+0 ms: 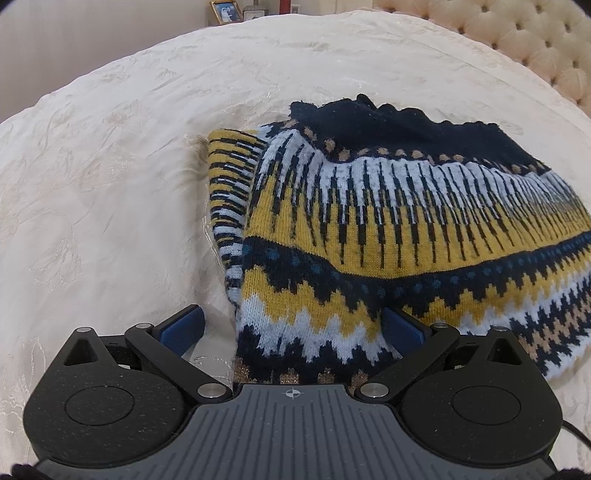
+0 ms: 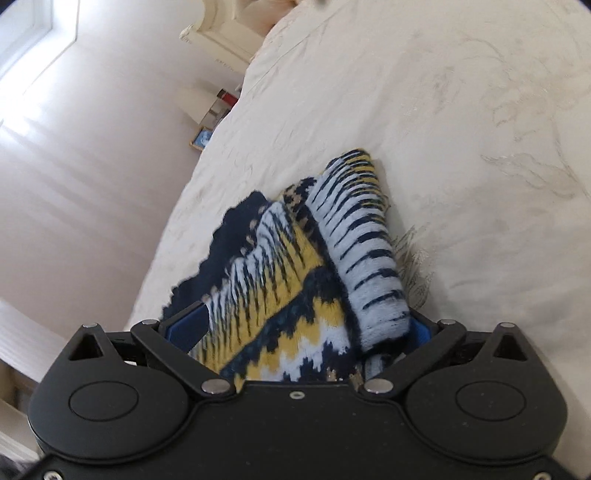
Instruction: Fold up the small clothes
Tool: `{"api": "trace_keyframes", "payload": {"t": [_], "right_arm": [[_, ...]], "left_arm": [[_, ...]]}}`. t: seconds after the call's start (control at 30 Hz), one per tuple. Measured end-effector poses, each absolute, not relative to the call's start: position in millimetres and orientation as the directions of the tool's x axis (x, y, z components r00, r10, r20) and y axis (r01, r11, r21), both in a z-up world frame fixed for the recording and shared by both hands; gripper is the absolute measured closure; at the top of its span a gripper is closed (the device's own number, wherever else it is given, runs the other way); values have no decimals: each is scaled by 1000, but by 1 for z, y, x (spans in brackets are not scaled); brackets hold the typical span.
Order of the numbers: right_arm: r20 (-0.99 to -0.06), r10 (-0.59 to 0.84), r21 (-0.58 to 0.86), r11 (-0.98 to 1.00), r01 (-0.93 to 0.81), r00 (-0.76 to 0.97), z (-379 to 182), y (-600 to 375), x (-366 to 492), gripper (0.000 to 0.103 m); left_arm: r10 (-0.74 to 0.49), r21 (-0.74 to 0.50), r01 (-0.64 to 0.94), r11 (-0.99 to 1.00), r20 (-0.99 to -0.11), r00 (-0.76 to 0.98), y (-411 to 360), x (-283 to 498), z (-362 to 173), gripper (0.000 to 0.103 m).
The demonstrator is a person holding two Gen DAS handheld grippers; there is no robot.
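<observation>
Mostly cream embroidered bedspread (image 1: 110,166); tufted headboard (image 1: 517,33) behind; both grippers' jaws wide, straddling patterned sweater (image 1: 388,221).

Bare bedspread (image 1: 110,184) left of the sweater (image 1: 388,221) (headboard (image 1: 517,33) beyond).

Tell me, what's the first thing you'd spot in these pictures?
The bright knitted sweater, zigzagged in yellow, navy and pale blue, lying folded on the cream bedspread. Next, the black tongs: the left tongs sit open around its near edge, and the right tongs have the knit bunched between their blue pads.
</observation>
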State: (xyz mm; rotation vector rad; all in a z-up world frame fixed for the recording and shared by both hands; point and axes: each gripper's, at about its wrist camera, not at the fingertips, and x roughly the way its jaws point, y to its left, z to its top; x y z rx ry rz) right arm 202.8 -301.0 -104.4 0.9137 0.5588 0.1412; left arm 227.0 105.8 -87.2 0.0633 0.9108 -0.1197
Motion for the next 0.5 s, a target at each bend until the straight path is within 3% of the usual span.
{"api": "trace_keyframes", "payload": {"t": [0.1,0.13,0.17,0.23,0.5], "right_arm": [[-407,339,771,625,120,848,-102,-297,202,0],[-405,340,772,624,118,849,-103,-297,202,0],[-403,341,773,624,117,849,-102,-296,204,0],[-401,343,774,623,114,850,-103,-297,204,0],[-407,340,757,645,104,848,-103,-294,201,0]], "left_arm": [[-87,-13,127,992,-803,590,107,229,-81,1],[-86,-18,120,993,-805,588,107,229,-77,4],[-86,-22,115,993,-804,588,106,228,-72,16],[-88,-20,119,993,-791,605,99,224,-58,25],[-127,-37,151,988,-752,647,45,239,-8,25]]}}
